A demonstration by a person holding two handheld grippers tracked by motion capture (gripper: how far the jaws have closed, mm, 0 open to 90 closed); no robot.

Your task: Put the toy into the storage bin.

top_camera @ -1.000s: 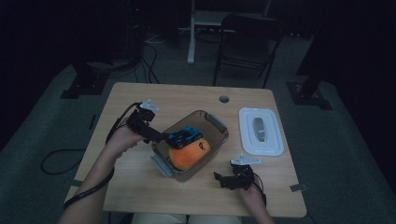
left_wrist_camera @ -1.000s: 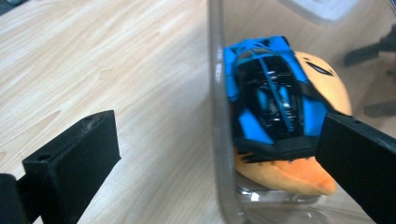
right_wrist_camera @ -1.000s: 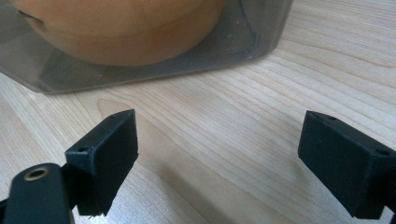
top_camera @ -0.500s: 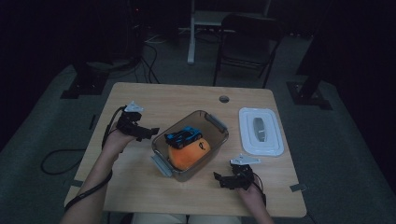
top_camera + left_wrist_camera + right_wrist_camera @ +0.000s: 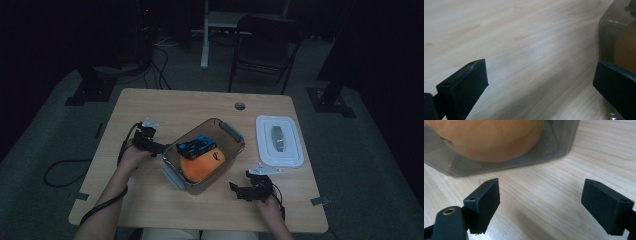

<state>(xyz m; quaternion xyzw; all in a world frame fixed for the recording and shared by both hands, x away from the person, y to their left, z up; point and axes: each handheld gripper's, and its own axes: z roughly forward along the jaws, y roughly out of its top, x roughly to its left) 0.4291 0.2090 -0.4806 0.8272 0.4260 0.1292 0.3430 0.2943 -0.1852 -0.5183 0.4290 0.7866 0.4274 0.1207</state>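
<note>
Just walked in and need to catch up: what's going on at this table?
A person is packing toys into a clear container on the wooden table. A blue toy car and an orange plush ball lie inside it. The left hand-held gripper sits open beside the container's left end, holding nothing. The right hand-held gripper rests open on the table near its front corner, also holding nothing. The white lid lies off to the right, not yet on.

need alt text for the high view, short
A clear container on a wooden table holds a blue toy car and an orange ball. Open left gripper and right gripper flank it; white lid lies right.
</note>
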